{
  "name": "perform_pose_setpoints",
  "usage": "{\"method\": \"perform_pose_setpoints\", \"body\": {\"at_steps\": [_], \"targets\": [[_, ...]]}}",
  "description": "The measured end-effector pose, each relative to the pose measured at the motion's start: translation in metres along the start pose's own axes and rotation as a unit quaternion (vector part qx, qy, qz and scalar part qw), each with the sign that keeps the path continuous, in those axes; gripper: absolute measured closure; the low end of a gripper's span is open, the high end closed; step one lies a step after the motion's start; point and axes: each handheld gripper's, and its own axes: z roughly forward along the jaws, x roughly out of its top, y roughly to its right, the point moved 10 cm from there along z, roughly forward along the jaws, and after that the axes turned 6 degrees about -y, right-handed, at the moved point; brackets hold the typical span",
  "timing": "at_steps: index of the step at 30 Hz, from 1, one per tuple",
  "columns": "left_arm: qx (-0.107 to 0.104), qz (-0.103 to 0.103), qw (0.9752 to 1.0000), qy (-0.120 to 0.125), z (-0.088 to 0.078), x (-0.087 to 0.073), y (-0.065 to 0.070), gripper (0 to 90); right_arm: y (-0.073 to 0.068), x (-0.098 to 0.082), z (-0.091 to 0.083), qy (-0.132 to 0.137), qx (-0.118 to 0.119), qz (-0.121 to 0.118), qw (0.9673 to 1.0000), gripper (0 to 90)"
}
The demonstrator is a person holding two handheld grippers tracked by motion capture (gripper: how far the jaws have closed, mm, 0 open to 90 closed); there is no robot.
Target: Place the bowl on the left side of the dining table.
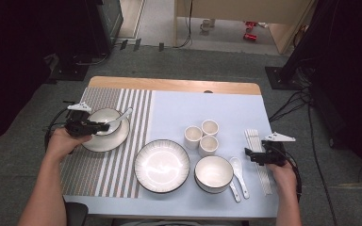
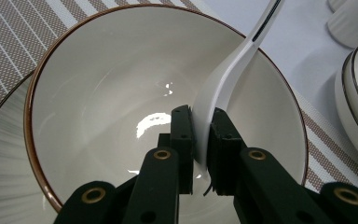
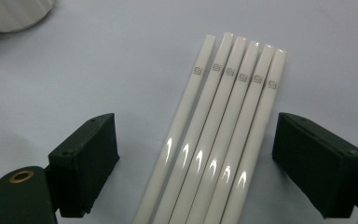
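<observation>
On the striped mat at the left, a white bowl with a brown rim (image 1: 102, 120) (image 2: 98, 93) stands on a plate (image 1: 104, 141) (image 2: 0, 154). My left gripper (image 1: 103, 126) (image 2: 204, 135) is shut on the scoop end of a white spoon (image 1: 122, 116) (image 2: 228, 74), held on edge inside the bowl with its handle sticking out over the rim. At the right, several white chopsticks (image 1: 253, 139) (image 3: 214, 140) lie side by side on the pale blue mat. My right gripper (image 1: 249, 154) (image 3: 196, 140) is open, one jaw on each side of the bundle, not touching it.
A large white plate (image 1: 161, 165) and a second bowl (image 1: 213, 174) sit near the front edge, two more spoons (image 1: 238, 172) beside the bowl. Three small cups (image 1: 201, 134) stand behind them. The wooden table edge (image 1: 169, 84) runs along the back.
</observation>
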Motion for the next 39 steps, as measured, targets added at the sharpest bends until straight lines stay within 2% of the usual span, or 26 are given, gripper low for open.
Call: {"method": "perform_pose_setpoints", "body": {"at_steps": [5,10,16,19,22,27,31,34,39], "targets": [[-0.003,0.007,1.0,0.005,-0.001,0.0,0.002,77.8,0.0,0.0,0.0,0.0,-0.001,-0.001,1.0,14.0],[-0.009,-0.006,0.9999,0.009,-0.003,-0.001,0.0,72.7,0.0,0.0,0.0,0.0,-0.001,-0.001,1.0,14.0],[-0.015,-0.014,0.9989,0.041,-0.014,0.008,0.0,66.3,-0.001,-0.001,0.001,-0.003,-0.005,-0.009,0.9999,12.7],[-0.011,-0.015,0.9987,0.047,-0.018,0.014,0.0,64.3,-0.001,-0.001,0.001,-0.005,-0.007,-0.011,0.9999,12.6],[-0.01,-0.006,0.9984,0.055,-0.019,0.022,0.003,65.6,-0.001,-0.001,0.002,-0.005,-0.008,-0.012,0.9999,12.5],[-0.005,-0.004,0.998,0.064,-0.017,0.036,0.006,68.6,-0.001,-0.001,0.002,-0.004,-0.008,-0.012,0.9999,12.5],[-0.001,0.0,0.9983,0.058,-0.012,0.045,0.007,69.1,-0.001,-0.001,0.002,-0.004,-0.009,-0.012,0.9999,12.5],[-0.003,0.001,0.998,0.063,-0.007,0.054,0.01,69.0,-0.002,-0.001,0.002,-0.004,-0.01,-0.013,0.9999,12.5],[0.001,0.014,0.9984,0.055,0.003,0.063,0.014,59.8,-0.002,-0.001,0.001,-0.003,-0.011,-0.014,0.9998,12.7]]}}
